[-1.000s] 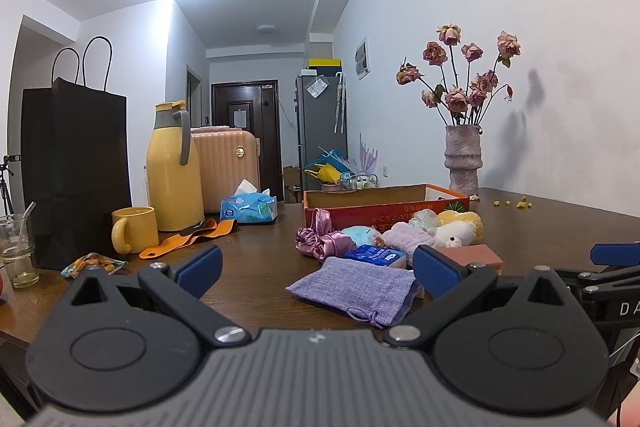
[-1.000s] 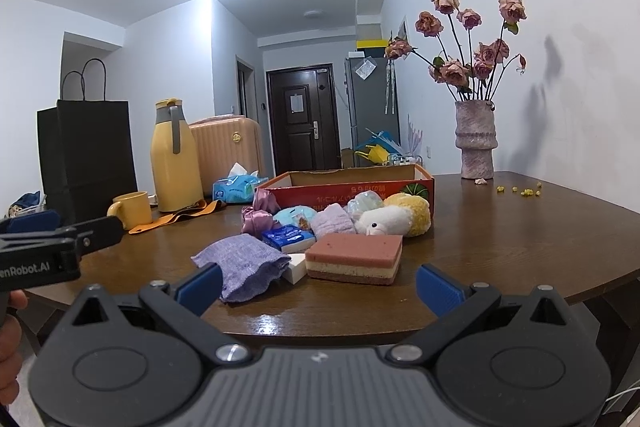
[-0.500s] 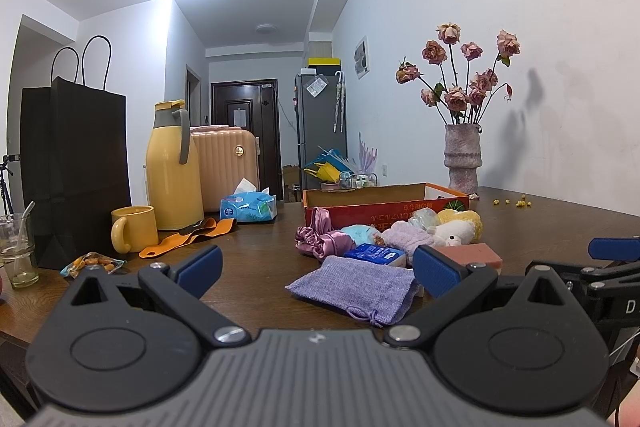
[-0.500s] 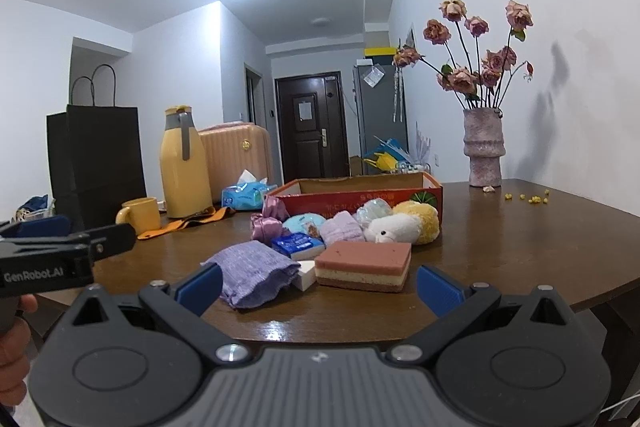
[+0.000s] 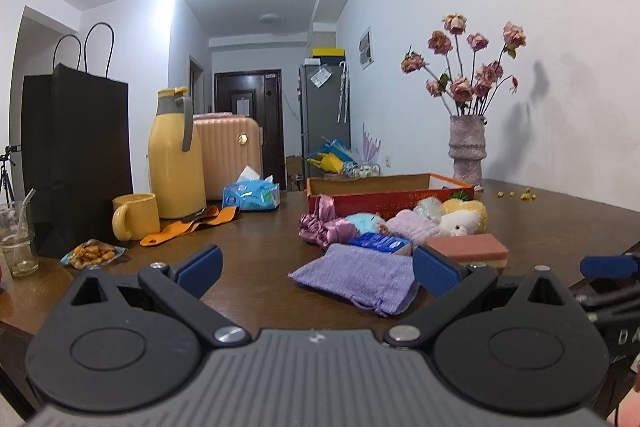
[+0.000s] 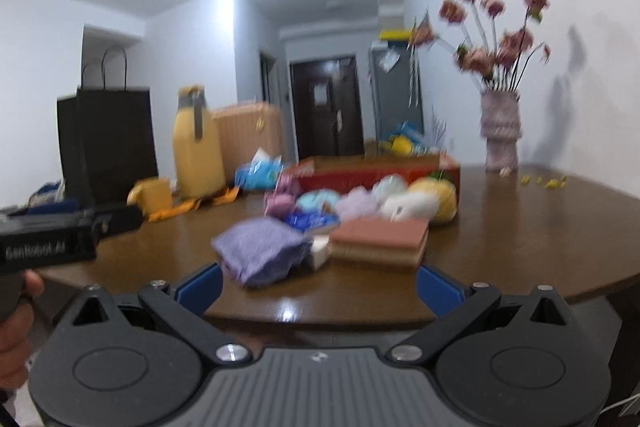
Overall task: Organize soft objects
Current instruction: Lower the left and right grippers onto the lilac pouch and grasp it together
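A heap of soft things lies in front of a red cardboard box [image 5: 390, 193] [image 6: 376, 173]: a purple cloth pouch [image 5: 354, 277] [image 6: 260, 251], a pink layered sponge [image 5: 466, 247] [image 6: 378, 239], a blue packet [image 5: 378, 242], a satin scrunchie [image 5: 322, 227], a white plush [image 5: 458, 221] [image 6: 408, 205] and a yellow plush [image 6: 438, 193]. My left gripper [image 5: 318, 273] is open, low over the table just short of the pouch. My right gripper [image 6: 318, 287] is open too, back from the table's near edge, facing the pouch and sponge. Nothing is between either pair of fingers.
At the left stand a black paper bag [image 5: 76, 159], a yellow flask [image 5: 174, 155], a yellow mug [image 5: 134, 215], a tissue pack [image 5: 251, 195], a snack packet [image 5: 94, 253] and a glass [image 5: 16, 239]. A vase of dried roses [image 5: 466, 151] stands at the back right.
My right gripper has moved forward and up towards the table; its view is now blurred. The left gripper has barely shifted. Both stay open.
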The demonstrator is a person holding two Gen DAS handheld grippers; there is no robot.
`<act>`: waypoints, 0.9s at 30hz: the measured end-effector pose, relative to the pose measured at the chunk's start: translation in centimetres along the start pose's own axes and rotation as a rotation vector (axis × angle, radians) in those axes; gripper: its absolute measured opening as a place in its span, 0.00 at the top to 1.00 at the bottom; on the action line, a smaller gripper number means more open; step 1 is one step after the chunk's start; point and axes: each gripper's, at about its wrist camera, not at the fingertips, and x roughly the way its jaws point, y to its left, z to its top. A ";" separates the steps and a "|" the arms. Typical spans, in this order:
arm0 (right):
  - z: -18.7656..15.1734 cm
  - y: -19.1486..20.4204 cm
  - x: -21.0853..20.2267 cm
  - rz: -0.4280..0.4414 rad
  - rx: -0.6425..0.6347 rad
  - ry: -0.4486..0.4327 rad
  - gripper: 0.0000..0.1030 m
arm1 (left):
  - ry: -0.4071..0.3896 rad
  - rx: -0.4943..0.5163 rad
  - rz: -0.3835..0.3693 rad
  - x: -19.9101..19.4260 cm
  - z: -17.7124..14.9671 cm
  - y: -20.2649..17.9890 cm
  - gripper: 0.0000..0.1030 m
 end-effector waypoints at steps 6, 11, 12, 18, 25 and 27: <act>-0.9 -0.3 2.3 0.069 0.089 0.069 0.23 | 0.072 0.001 0.055 3.9 -0.8 2.3 0.00; -0.3 0.1 7.2 0.133 0.159 0.111 0.37 | 0.120 -0.019 -0.103 9.4 0.2 4.0 0.00; 0.1 0.2 8.4 0.154 0.182 0.111 0.37 | 0.137 -0.037 -0.145 10.7 0.5 4.3 0.00; 1.9 1.0 14.0 0.156 0.247 0.127 0.51 | 0.258 -0.095 -0.284 18.6 2.1 5.5 0.06; 1.4 -0.3 15.7 0.151 0.287 0.174 0.74 | 0.460 -0.241 -0.422 22.2 0.8 6.0 0.47; 1.6 -0.7 15.3 0.140 0.274 0.163 0.74 | 0.456 -0.251 -0.479 20.6 0.6 5.7 0.48</act>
